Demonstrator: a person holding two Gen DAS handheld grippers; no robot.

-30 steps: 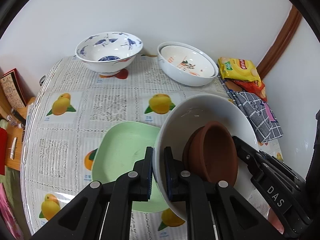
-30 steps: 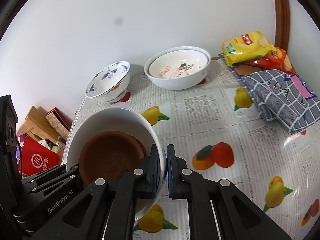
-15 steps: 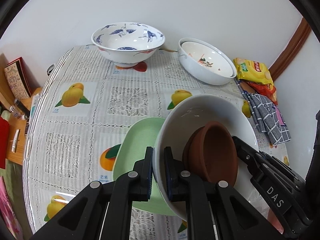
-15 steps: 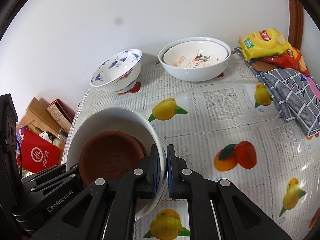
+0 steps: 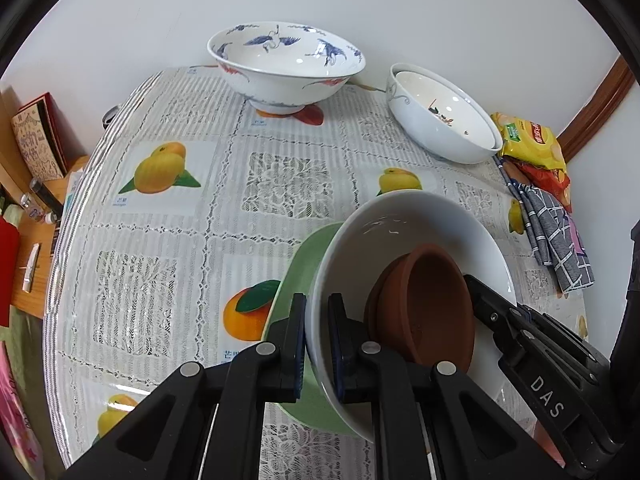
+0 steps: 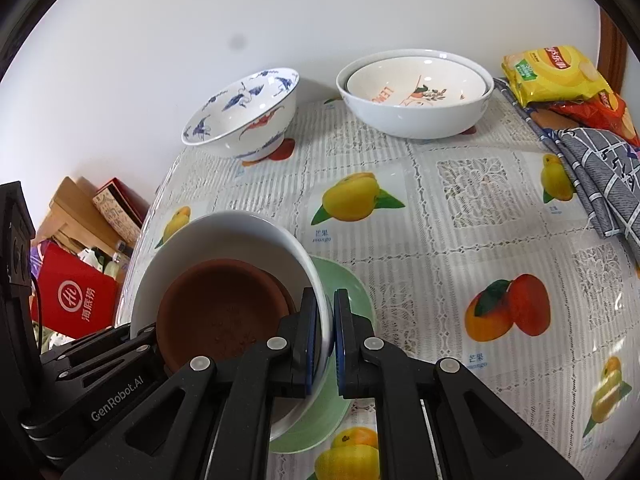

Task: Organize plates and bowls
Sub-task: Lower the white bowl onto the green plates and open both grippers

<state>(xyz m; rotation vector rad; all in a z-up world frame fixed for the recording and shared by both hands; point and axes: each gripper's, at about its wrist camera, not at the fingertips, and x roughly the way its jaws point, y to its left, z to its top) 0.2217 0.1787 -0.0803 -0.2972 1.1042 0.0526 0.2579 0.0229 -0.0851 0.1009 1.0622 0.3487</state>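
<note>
Both grippers hold one large white bowl [image 5: 404, 232] by opposite rims, above a green plate [image 5: 292, 292]. My left gripper [image 5: 317, 344] is shut on its left rim. My right gripper [image 6: 327, 340] is shut on its right rim. Inside the white bowl [image 6: 224, 236] lie stacked brown clay dishes [image 5: 424, 308], also seen in the right wrist view [image 6: 216, 312]. The green plate [image 6: 348, 284] lies on the table under the bowl. A blue-and-white crane bowl [image 5: 286, 64] and two nested white bowls [image 5: 444, 116] stand at the table's far edge.
The table has a fruit-print cloth [image 5: 288, 180]. Snack bags [image 6: 556, 76] and a grey checked towel [image 6: 604, 176] lie at the far right. A red box and clutter [image 6: 76, 304] sit beyond the table's left edge. A white wall is behind.
Both grippers have carried the white bowl forward and lower toward the far bowls, which loom larger. The green plate now shows more to the bowl's left and beneath it.
</note>
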